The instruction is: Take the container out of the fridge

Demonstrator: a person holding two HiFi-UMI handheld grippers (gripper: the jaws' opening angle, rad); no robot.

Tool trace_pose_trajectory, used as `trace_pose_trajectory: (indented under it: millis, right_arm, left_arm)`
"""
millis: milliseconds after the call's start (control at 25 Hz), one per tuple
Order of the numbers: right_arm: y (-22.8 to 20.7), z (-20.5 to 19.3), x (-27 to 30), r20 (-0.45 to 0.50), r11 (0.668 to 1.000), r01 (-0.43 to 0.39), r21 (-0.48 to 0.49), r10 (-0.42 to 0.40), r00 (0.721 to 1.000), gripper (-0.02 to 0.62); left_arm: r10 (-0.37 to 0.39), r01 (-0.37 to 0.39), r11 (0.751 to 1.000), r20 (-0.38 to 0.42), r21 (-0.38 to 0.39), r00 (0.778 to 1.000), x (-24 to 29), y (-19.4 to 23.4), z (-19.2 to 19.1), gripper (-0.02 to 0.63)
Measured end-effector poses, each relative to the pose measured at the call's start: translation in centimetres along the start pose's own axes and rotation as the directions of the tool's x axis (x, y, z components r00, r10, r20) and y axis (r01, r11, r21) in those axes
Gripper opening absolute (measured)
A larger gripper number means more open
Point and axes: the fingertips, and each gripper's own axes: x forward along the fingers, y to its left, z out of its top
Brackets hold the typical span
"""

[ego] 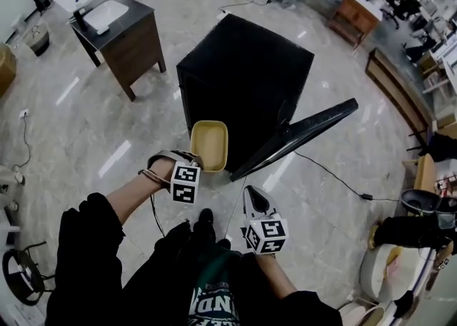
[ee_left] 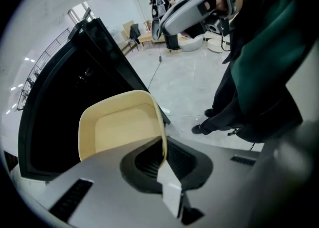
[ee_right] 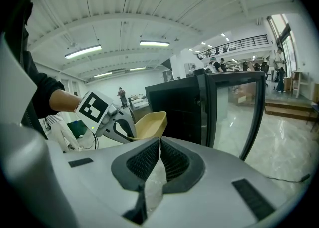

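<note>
While left gripper (ego: 195, 163) clamps container (ego: 210, 145) | right gripper (ego: 250, 192) together, empty | fridge door (ego: 300, 135) open alongside

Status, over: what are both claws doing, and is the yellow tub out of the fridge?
Left gripper shut on rim of yellow container, clear of fridge. Right gripper shut, empty. Door open, nothing blocking.

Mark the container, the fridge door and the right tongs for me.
container (ego: 209, 145): head view, its inside floor.
fridge door (ego: 300, 135): head view, middle of the open door's edge.
right tongs (ee_right: 159, 141): right gripper view, where the shut tips meet.
</note>
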Motion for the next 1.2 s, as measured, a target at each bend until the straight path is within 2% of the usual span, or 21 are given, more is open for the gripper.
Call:
trace_pose_trajectory:
  millis: [1200]
  right_arm:
    - [1.4, 0.3, 0.8, -0.011, 0.999, -0.038, -0.004, 0.038, 0.999, 0.035]
  left_arm:
    - [-0.027, 0.027, 1.0, 0.009, 0.005, 1.0, -0.1, -0.9, 0.3, 0.021]
